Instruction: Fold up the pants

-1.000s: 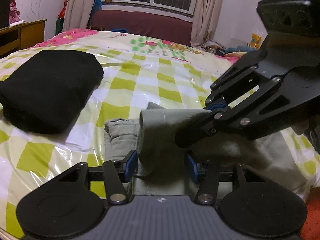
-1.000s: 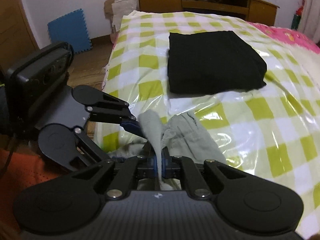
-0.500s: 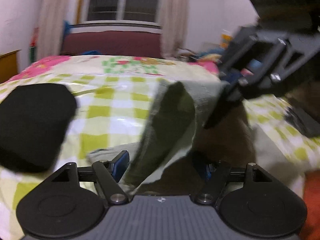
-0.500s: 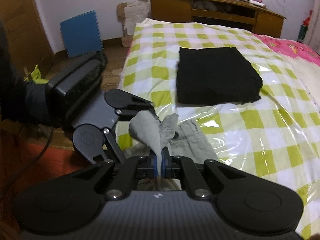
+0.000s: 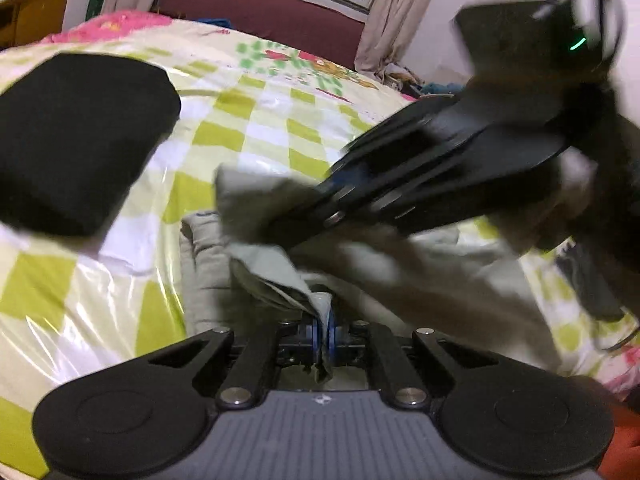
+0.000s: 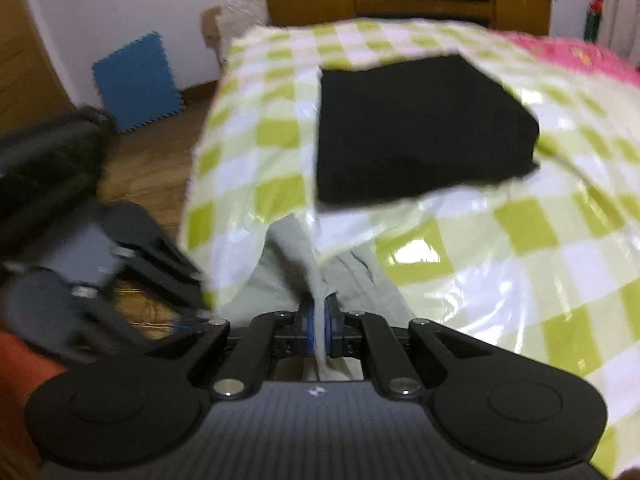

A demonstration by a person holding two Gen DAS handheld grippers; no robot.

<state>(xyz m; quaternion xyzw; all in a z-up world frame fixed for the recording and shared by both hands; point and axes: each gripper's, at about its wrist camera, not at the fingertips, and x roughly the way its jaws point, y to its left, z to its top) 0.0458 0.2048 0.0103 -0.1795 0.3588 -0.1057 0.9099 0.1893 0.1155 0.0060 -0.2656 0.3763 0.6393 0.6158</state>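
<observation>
1. The left tool (image 5: 323, 330) is pinched narrow on a fold of the grey-green pants (image 5: 256, 276) — cloth sits between its blue pads.
2. The right tool (image 6: 319, 330) grips another fold of the pants (image 6: 292, 264) the same way.
3. The pants lie bunched on the checked bed (image 6: 520, 248), near a folded black garment (image 6: 416, 128) — apart from it.

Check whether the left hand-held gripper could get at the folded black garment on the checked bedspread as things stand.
Probably not yet. The left hand-held gripper is shut on the grey-green pants, so it would have to let go first. Otherwise the folded black garment lies open on the green-and-white checked bedspread, with nothing between.
</observation>
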